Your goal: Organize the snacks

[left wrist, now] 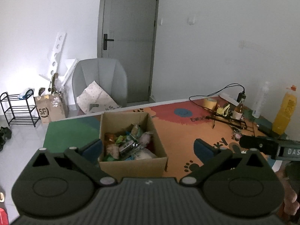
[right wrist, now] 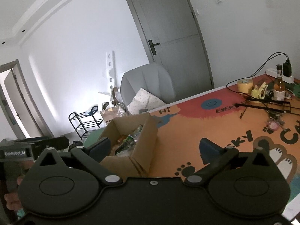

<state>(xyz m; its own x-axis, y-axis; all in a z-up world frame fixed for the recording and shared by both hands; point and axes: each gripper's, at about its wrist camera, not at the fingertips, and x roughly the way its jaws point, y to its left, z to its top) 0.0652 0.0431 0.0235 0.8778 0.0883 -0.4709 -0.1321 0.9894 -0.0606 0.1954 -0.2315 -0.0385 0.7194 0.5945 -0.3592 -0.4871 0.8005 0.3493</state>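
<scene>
Both tools, left (left wrist: 148, 146) and right (right wrist: 154, 148), spread wide, empty. Risk: knocking the full box (left wrist: 131, 161) off the counter (left wrist: 187, 129) near edge.

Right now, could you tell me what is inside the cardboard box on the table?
The cardboard box holds a loose pile of snack packets, green, silvery and pale wrappers among them. Whatever lies beneath the top layer is covered, and the near wall hides the bottom.

grey chair (left wrist: 99, 78) | door (left wrist: 129, 37) | tape roll (left wrist: 211, 102) | yellow bottle (left wrist: 285, 112) | shoe rack (left wrist: 17, 110)
</scene>
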